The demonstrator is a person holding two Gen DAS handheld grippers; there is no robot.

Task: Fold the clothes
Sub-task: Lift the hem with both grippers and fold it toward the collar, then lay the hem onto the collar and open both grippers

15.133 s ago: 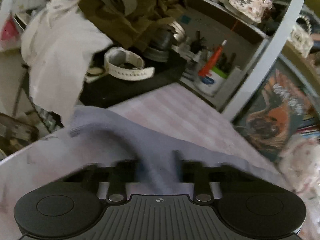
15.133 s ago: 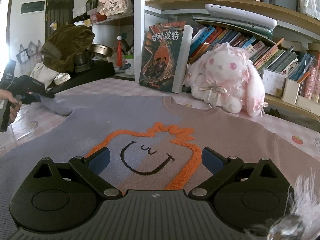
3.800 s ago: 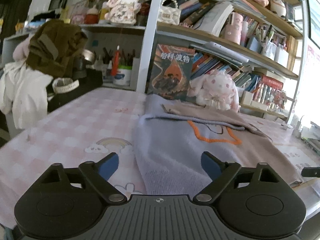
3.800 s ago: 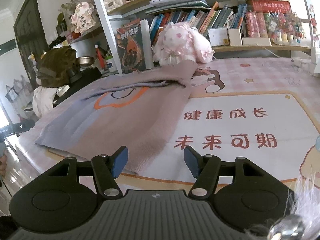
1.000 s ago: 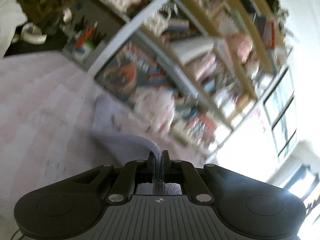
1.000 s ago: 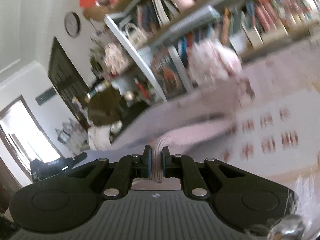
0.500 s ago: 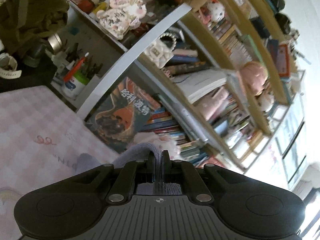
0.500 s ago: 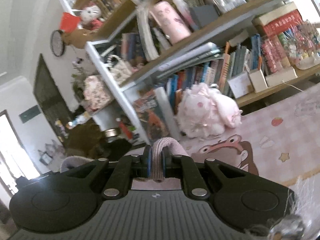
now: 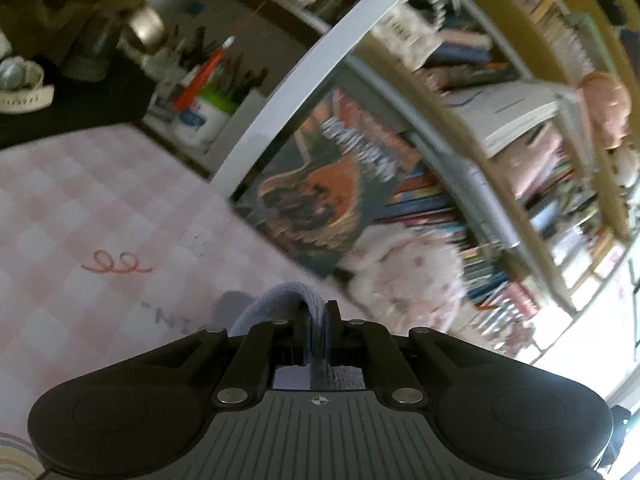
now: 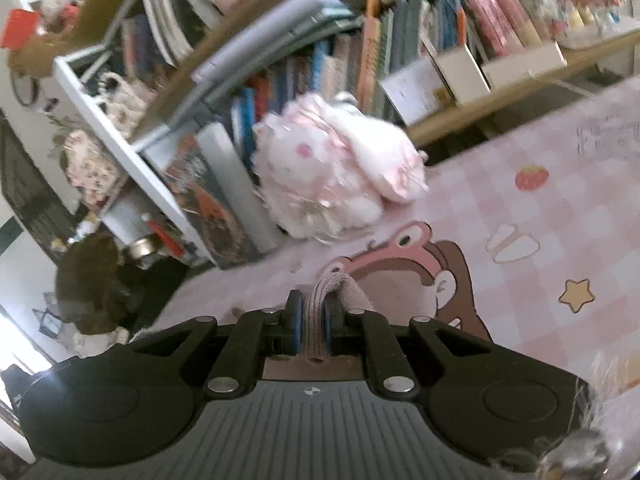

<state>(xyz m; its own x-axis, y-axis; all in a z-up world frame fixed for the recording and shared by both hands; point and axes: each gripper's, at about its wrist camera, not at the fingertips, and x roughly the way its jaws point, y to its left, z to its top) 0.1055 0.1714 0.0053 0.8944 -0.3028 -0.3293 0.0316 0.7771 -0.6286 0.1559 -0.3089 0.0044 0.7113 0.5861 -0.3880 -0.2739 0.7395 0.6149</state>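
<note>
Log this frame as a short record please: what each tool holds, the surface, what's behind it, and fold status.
left tool: jaws opening, a fold of blue-grey sweater between them
right tool: shut on a fold of the sweater's pinkish-brown part
surface: pink checked mat with cartoon prints
behind: bookshelf, plush bunny, book leaning by the white post
image quality: motion blur in both views
fold status: both tools carry the sweater over the mat; how the rest of it lies is hidden
</note>
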